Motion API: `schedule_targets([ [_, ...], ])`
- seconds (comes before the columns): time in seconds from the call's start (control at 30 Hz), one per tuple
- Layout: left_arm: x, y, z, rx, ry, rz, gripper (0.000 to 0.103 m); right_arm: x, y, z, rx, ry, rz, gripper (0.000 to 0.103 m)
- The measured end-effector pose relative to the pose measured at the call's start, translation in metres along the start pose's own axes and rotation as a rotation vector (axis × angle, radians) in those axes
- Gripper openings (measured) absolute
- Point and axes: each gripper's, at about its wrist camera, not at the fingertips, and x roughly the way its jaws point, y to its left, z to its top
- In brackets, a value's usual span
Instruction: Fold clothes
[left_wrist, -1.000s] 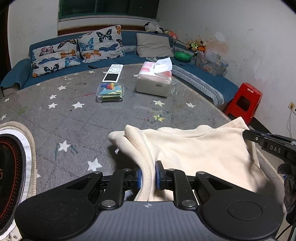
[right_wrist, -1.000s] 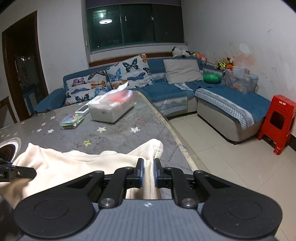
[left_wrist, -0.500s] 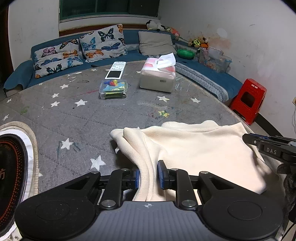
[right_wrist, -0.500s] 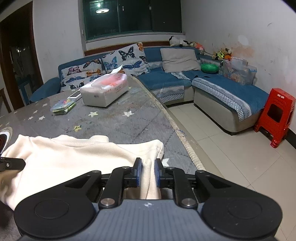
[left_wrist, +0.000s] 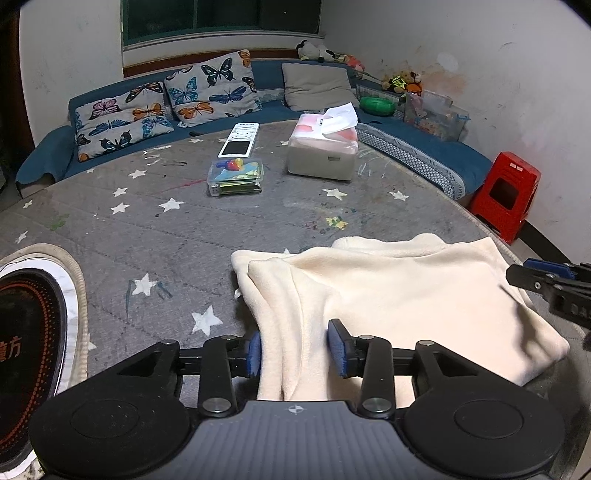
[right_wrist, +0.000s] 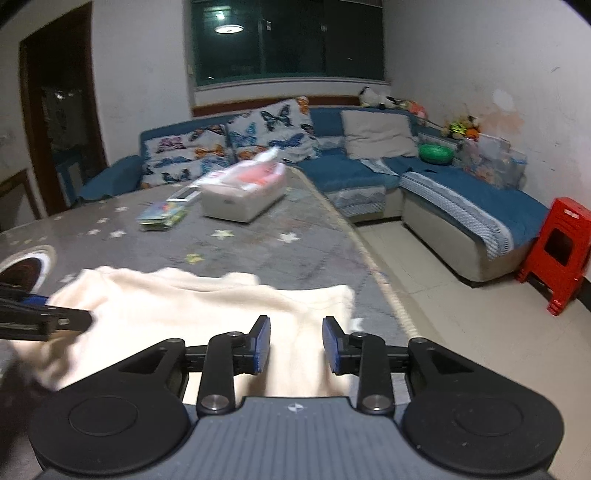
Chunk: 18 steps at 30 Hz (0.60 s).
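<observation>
left tool (left_wrist: 295, 349): a second ago its pads were pinched on a bunched fold of the garment (left_wrist: 388, 295); now they stand apart, with the fold lying loose between them.
right tool (right_wrist: 295, 345): it was clamped on the garment's hem a second ago; now its pads are spread, cloth lying between them.
garment: earlier its near edge was lifted and gathered at both tools; now it lies flatter and spread on the tabletop (left_wrist: 166, 229), folded edge at left.
right view: now blurred, where it was sharp before.
</observation>
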Motion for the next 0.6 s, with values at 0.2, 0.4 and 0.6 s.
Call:
schedule_targets([
  [0.2, -0.002, 0.000, -0.002, 0.005, -0.002, 0.007, 0.045, -0.014, 0.023, -0.010, -0.054, -0.001, 0.078, 0.037],
  [0.4, -0.004, 0.001, -0.005, 0.010, -0.003, 0.011, 0.046, -0.019, 0.027, -0.023, -0.053, 0.026, 0.090, 0.039],
  [0.6, -0.005, -0.001, -0.009, 0.027, -0.010, 0.020, 0.049, -0.022, 0.021, -0.035, -0.034, 0.036, 0.088, 0.039],
])
